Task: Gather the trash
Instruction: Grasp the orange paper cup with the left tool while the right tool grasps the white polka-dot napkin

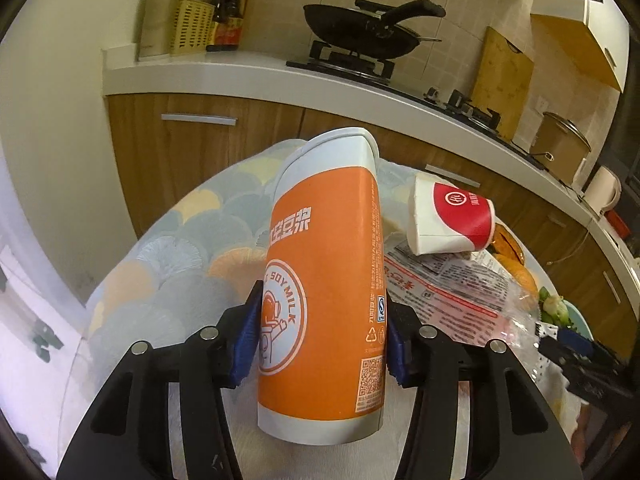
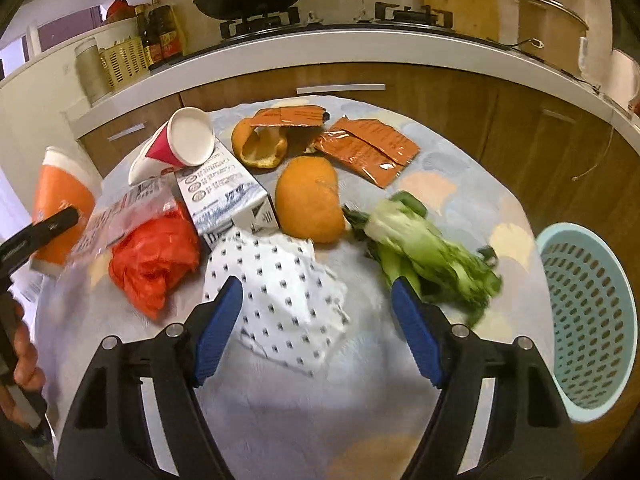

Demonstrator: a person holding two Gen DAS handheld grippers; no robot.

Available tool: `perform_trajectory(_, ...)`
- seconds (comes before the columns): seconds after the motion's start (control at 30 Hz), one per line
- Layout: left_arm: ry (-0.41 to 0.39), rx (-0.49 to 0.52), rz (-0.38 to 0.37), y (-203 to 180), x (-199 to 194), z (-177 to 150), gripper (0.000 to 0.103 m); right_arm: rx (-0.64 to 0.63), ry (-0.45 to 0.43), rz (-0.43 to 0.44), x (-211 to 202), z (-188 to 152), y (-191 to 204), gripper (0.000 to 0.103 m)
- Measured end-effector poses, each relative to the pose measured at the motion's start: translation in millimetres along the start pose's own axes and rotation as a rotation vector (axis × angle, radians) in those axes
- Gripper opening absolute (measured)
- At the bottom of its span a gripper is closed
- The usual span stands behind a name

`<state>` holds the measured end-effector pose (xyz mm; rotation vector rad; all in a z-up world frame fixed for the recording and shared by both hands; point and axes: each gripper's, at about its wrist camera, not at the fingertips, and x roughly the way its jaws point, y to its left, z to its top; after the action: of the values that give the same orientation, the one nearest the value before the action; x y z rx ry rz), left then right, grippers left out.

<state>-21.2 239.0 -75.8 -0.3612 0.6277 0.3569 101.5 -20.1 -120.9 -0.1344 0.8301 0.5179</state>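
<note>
An orange and white soy milk cup point(image 1: 324, 280) stands nearly upright between the blue pads point(image 1: 246, 340) of my left gripper point(image 1: 320, 342), which is shut on its lower half. The cup's rim is squashed. The same cup point(image 2: 60, 196) shows at the far left of the right wrist view. My right gripper point(image 2: 316, 324) hangs open over a white dotted paper napkin point(image 2: 280, 296), with its pads clear of the paper. Around it lie a red plastic bag point(image 2: 156, 256), a milk carton point(image 2: 228, 196), orange peels point(image 2: 308, 200), orange sachets point(image 2: 368, 148) and a leafy green vegetable point(image 2: 424, 248).
A light blue perforated basket point(image 2: 592, 320) stands at the table's right edge. A red and white paper cup point(image 1: 452, 220) lies on its side on a printed clear wrapper point(image 1: 440, 292). The kitchen counter point(image 1: 256, 72) with a wok point(image 1: 360, 28) runs behind the round table. A hand point(image 2: 24, 356) is at the left edge.
</note>
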Motion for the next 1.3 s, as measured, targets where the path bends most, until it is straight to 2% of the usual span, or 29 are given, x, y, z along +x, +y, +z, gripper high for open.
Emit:
perform_trajectory(0.13, 0.012, -0.011, -0.013, 2, -16, -4, 0.049, -0.004, 0.072, 0.037, 22, 4, 6, 0.073)
perform_trajectory(0.2, 0.011, -0.018, -0.036, 3, -23, -5, 0.049, -0.010, 0.095, 0.027, 30, 2, 9, 0.073)
perform_trajectory(0.3, 0.002, -0.004, -0.048, -4, -37, -7, 0.049, -0.044, 0.071, 0.028, 20, -2, 18, 0.047)
perform_trajectory(0.33, -0.002, 0.002, -0.055, -7, -41, -7, 0.049, -0.053, 0.061, 0.020, 17, -3, 19, 0.035)
perform_trajectory(0.4, -0.014, 0.019, -0.072, -17, -52, -7, 0.049, -0.037, 0.046, 0.042, 8, -7, 18, 0.024)
perform_trajectory(0.43, -0.017, 0.025, -0.080, -21, -56, -7, 0.049, -0.027, 0.038, 0.043, 3, -9, 16, 0.010)
perform_trajectory(0.5, -0.028, 0.049, -0.107, -34, -66, -7, 0.049, -0.011, 0.020, 0.051, -7, -13, 13, 0.005)
perform_trajectory(0.67, -0.036, 0.091, -0.161, -65, -79, -12, 0.049, 0.009, -0.033, 0.061, -36, -18, 6, 0.003)
perform_trajectory(0.93, -0.050, 0.181, -0.244, -121, -85, -13, 0.049, 0.045, -0.161, 0.014, -93, -8, -23, 0.002)
perform_trajectory(1.1, -0.054, 0.243, -0.302, -166, -81, -11, 0.049, 0.080, -0.240, -0.015, -129, -1, -54, 0.002)
perform_trajectory(1.3, -0.036, 0.312, -0.392, -228, -65, -9, 0.049, 0.144, -0.313, -0.090, -162, 3, -104, 0.002)
